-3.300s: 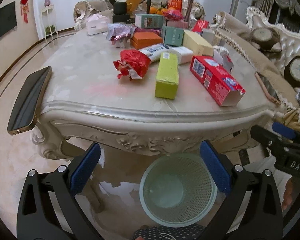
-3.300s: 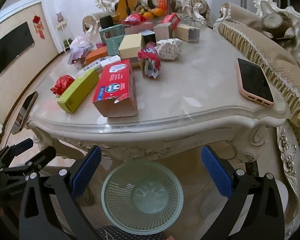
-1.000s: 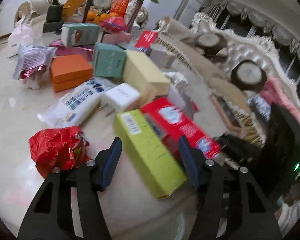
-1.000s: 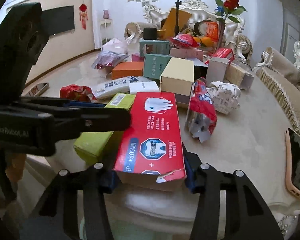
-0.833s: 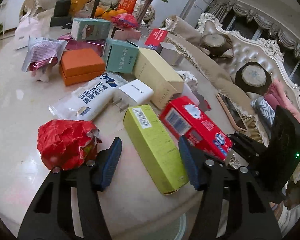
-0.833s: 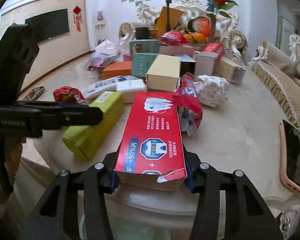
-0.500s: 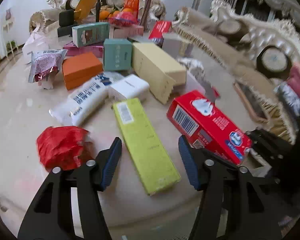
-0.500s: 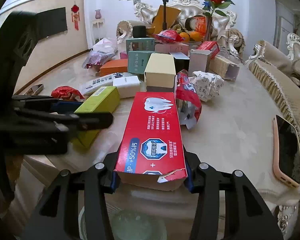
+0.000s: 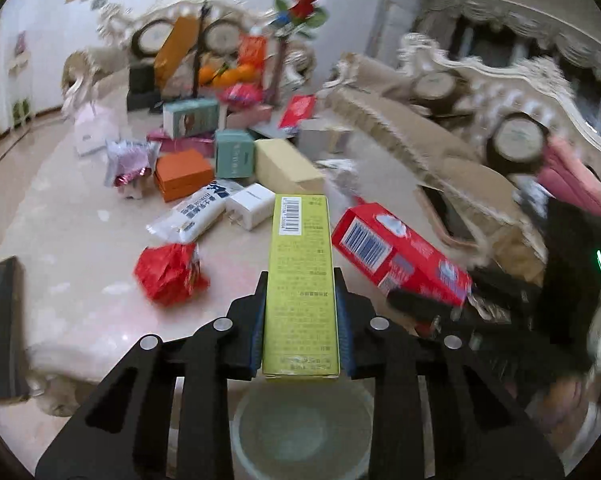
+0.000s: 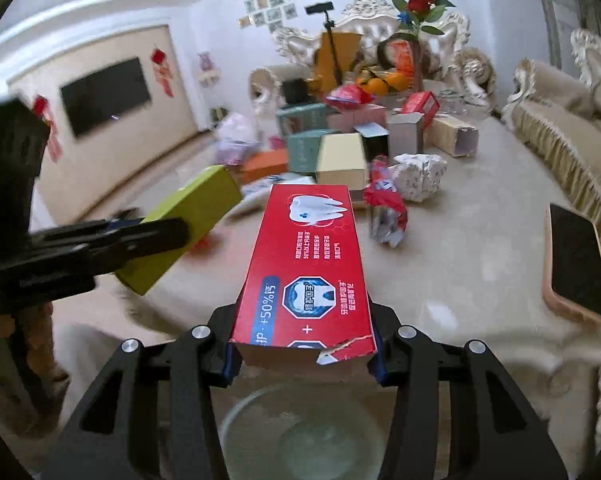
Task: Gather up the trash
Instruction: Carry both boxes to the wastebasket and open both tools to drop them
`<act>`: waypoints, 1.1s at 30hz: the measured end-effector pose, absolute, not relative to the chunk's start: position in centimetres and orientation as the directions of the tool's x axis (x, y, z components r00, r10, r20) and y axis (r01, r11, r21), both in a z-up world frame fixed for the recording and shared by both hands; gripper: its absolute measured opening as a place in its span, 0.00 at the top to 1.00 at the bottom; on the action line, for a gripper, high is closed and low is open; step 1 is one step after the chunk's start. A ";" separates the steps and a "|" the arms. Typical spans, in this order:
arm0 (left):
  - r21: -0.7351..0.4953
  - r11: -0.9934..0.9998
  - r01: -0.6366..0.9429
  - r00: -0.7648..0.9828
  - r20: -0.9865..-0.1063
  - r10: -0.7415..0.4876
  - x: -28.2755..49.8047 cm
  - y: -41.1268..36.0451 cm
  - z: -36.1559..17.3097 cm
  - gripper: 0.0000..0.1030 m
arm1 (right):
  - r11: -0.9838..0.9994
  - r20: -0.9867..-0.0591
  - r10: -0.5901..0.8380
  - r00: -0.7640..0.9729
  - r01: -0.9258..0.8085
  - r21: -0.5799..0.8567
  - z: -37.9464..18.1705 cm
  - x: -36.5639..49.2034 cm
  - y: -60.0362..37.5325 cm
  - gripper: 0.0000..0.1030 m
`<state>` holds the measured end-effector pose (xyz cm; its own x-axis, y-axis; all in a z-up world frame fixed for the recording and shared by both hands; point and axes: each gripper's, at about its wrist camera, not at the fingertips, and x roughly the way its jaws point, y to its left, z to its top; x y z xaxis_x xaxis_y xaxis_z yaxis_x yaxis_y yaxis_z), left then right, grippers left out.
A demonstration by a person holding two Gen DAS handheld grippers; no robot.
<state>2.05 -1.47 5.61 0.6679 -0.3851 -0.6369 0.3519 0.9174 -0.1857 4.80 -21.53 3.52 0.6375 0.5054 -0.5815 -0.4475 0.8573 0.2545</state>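
Two long cartons, one lime-green (image 9: 300,280), one red (image 10: 306,268), both printed.

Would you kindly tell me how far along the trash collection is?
Nothing looks binned yet: the basket shows no trash inside. In hand: the left claw grips the green box, the right claw the red toothpaste box. Left: the red wrapper, crumpled paper and other boxes.
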 end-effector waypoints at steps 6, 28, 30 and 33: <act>-0.257 0.878 0.403 0.453 -0.778 -0.436 -4.9 -0.6 0.7 0.72 | 0.813 -0.712 0.561 0.423 -0.440 0.380 0.2 -0.9 -22.6 0.56; -0.327 0.896 0.300 0.328 -0.847 -0.419 -1.4 -2.8 -14.3 0.08 | 0.933 -0.871 0.341 0.353 -0.241 0.268 -11.3 2.4 -21.4 0.34; -0.282 0.908 0.309 0.378 -0.840 -0.389 -2.3 -2.3 -11.4 0.08 | 0.940 -0.838 0.324 0.438 -0.251 0.232 -8.9 2.0 -22.1 0.34; -0.263 0.910 0.321 0.495 -0.772 -0.398 -3.0 -1.2 -6.3 0.08 | 0.923 -0.732 0.374 0.570 -0.304 0.235 -3.6 2.1 -23.3 0.34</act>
<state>-2.98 -1.16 -6.33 0.4950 -0.3984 -0.7722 0.3211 0.9097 -0.2634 2.06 -23.28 -3.60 0.5696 0.3741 -0.7318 -0.3041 0.9231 0.2353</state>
